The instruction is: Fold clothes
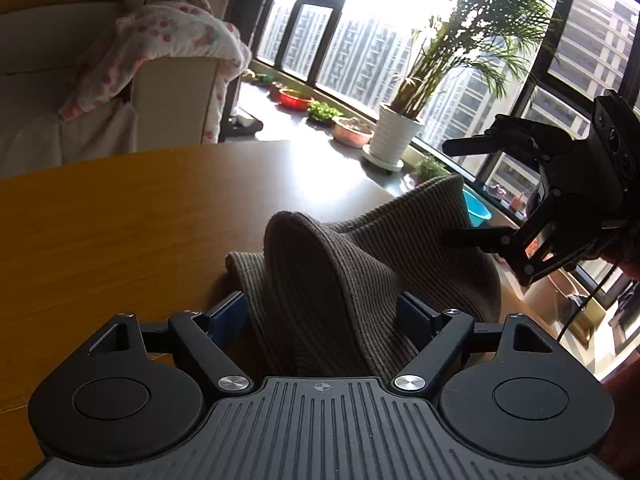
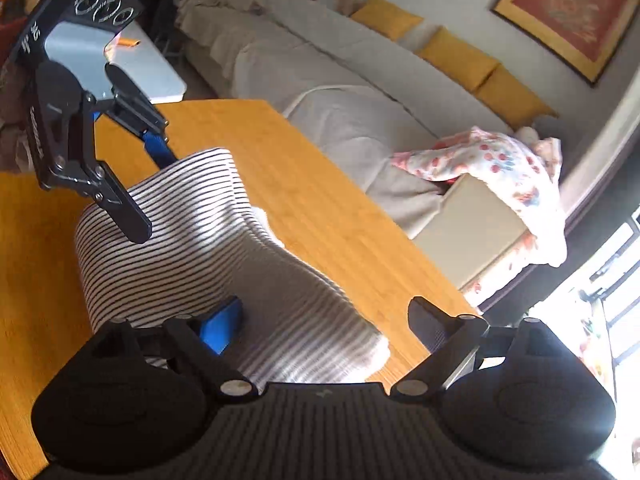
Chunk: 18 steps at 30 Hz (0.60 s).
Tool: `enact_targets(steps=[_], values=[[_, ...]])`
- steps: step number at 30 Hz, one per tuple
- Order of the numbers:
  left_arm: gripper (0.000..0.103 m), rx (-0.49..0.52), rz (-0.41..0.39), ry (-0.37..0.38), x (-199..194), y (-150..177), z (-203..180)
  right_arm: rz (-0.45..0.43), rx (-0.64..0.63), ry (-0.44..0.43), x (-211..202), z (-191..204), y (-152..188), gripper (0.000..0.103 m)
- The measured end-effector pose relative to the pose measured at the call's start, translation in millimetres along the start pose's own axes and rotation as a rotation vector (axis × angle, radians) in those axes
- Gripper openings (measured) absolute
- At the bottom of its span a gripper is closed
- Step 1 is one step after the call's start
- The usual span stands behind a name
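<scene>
A grey-and-white striped garment (image 1: 320,272) lies bunched on the wooden table (image 1: 120,220), with a fold rising in a hump. My left gripper (image 1: 320,312) is open, its blue pads (image 1: 228,314) wide on either side of the raised fold, which fills the gap. My right gripper (image 1: 446,192) hangs open at the right, above the garment's far part. In the right wrist view the garment (image 2: 180,208) arches from the left gripper (image 2: 150,192) to my right gripper (image 2: 326,320). There it rests beside the left blue pad (image 2: 222,326) and clear of the other finger.
A beige sofa (image 2: 340,80) with yellow cushions and a floral blanket (image 2: 500,168) stands beyond the table's far edge. A potted palm (image 1: 396,136), small plant pots and a blue basin (image 1: 476,210) line the window side. A white low table (image 2: 156,68) sits behind the left gripper.
</scene>
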<state>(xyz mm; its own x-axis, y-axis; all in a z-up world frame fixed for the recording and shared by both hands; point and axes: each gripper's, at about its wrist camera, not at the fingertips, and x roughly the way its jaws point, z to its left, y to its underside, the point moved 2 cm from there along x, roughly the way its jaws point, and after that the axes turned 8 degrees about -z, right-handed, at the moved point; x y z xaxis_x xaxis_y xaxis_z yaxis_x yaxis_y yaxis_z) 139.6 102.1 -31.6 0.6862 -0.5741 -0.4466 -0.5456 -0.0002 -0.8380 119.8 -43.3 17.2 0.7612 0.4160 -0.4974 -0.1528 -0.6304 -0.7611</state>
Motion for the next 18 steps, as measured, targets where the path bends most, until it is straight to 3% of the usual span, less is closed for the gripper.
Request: enact_targets(steps=[3,5,7,10,13,15,18], values=[[0.083,0.0,-0.024,-0.043,9.0,-9.3,11.2,0.031,0.061,0.135,10.0,-15.9,20.3,0.099],[0.083,0.019,-0.01,-0.105,20.8,-11.5,17.1,0.075,0.082,0.231,24.3,-23.2,38.3,0.099],[0.085,0.015,0.02,-0.115,33.6,-10.6,21.6,0.103,0.123,0.298,36.3,-28.6,55.0,0.099],[0.094,0.006,0.043,-0.135,42.1,-10.6,23.6,0.108,0.221,0.323,44.3,-33.7,71.4,0.1],[0.095,0.009,0.049,-0.147,40.3,-16.3,24.5,0.108,0.238,0.335,35.3,-36.3,69.8,0.1],[0.094,0.041,0.022,-0.161,29.2,-22.8,19.6,0.107,0.307,0.319,19.5,-40.7,67.2,0.1],[0.094,0.043,-0.026,-0.105,17.1,-34.1,13.2,0.033,0.508,0.247,-24.3,-46.0,69.7,0.102]])
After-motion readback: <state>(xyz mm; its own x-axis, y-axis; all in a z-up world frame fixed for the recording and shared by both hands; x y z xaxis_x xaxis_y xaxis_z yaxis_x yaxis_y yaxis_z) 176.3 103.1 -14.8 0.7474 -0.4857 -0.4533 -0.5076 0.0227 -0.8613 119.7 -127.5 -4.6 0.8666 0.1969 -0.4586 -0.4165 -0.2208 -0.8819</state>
